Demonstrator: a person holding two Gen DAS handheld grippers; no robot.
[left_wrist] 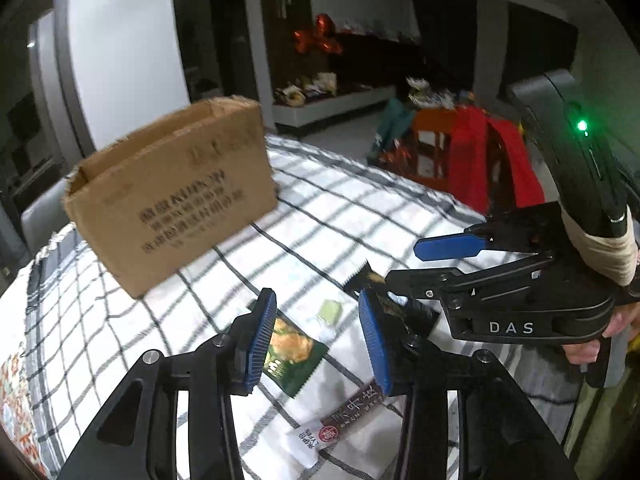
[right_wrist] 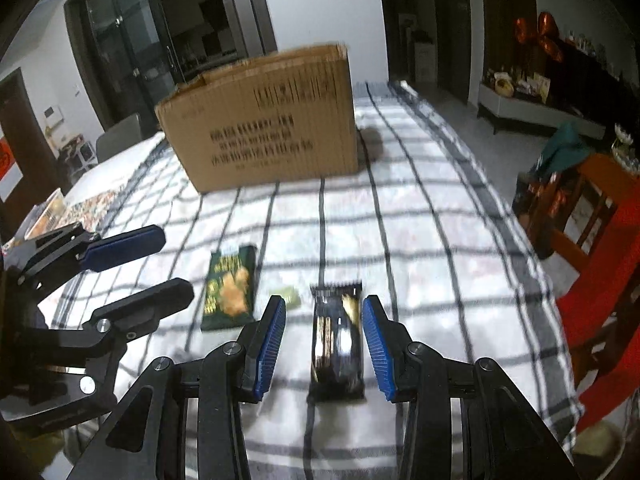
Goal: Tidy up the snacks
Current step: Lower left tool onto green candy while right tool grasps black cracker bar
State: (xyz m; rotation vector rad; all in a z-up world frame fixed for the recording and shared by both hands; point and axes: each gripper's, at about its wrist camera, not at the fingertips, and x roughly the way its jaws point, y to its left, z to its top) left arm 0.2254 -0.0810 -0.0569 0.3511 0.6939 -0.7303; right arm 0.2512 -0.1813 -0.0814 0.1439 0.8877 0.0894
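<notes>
While one box [left_wrist: 172, 196] stands upper left in the left wrist view, the left gripper [left_wrist: 318, 340] gapes empty over one green packet [left_wrist: 294, 354]. In the right wrist view, the right gripper [right_wrist: 324, 344] straddles one dark bar [right_wrist: 337, 340] at lower centre, pads clear.
</notes>
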